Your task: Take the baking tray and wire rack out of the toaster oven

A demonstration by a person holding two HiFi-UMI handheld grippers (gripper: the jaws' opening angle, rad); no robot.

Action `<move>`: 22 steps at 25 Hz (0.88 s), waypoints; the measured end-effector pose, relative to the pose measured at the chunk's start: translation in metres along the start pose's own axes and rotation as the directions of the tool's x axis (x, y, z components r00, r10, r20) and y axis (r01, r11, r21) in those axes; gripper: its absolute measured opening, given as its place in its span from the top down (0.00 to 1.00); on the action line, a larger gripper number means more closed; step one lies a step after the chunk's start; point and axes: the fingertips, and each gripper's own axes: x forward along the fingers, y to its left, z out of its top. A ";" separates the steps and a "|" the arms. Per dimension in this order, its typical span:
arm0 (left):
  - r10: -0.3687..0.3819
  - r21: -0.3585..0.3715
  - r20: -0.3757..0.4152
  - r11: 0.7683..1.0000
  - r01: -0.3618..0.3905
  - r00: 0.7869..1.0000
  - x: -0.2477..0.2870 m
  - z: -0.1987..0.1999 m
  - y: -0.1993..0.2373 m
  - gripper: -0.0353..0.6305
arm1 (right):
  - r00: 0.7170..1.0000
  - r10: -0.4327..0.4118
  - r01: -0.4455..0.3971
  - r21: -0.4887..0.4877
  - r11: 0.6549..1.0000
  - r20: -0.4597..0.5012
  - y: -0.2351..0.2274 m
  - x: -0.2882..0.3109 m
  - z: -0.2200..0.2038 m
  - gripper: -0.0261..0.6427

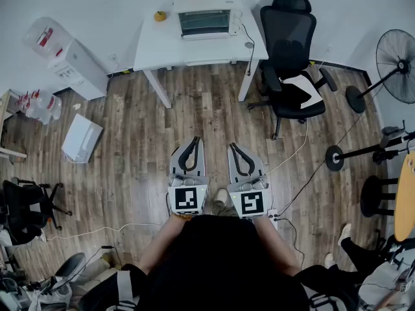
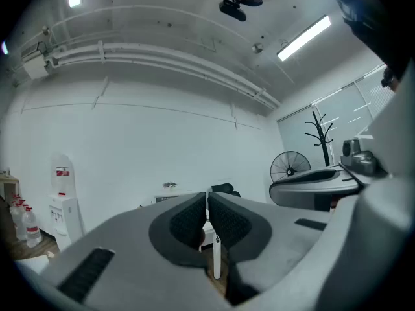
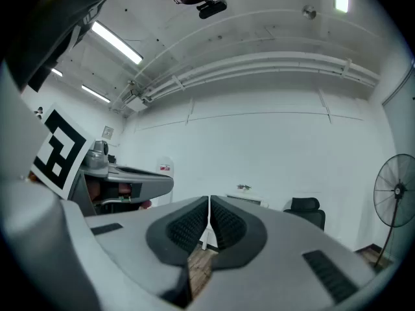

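Observation:
A white toaster oven (image 1: 205, 22) with its glass door closed stands on a white table (image 1: 162, 47) by the far wall; the tray and rack inside do not show. It appears small and distant as the toaster oven (image 3: 245, 201) in the right gripper view. My left gripper (image 1: 192, 141) and right gripper (image 1: 234, 148) are held side by side in front of the person, well short of the table, both level. Both are shut with nothing between the jaws. The left gripper (image 2: 207, 206) and right gripper (image 3: 209, 214) show their pads pressed together.
A black office chair (image 1: 288, 57) stands right of the table. An orange (image 1: 159, 16) sits on the table's left end. A water dispenser (image 1: 76, 67) and bottles (image 1: 40, 104) are at the left, a floor fan (image 1: 395, 60) at the right. Cables (image 1: 305, 173) run across the wooden floor.

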 end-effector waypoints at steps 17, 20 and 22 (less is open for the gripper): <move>-0.013 -0.021 -0.053 1.000 0.012 0.999 0.060 -0.027 0.038 0.90 | 0.997 -0.011 0.015 0.044 0.999 -0.082 -0.032 0.069 -0.025 0.91; -0.048 -0.018 -0.063 0.999 0.047 0.997 0.082 -0.030 0.043 0.90 | 0.992 -0.030 0.037 0.055 0.998 -0.126 -0.041 0.083 -0.029 0.91; -0.070 -0.021 -0.054 0.997 0.069 0.996 0.098 -0.028 0.048 0.90 | 0.988 -0.042 0.051 0.059 0.997 -0.151 -0.046 0.097 -0.032 0.91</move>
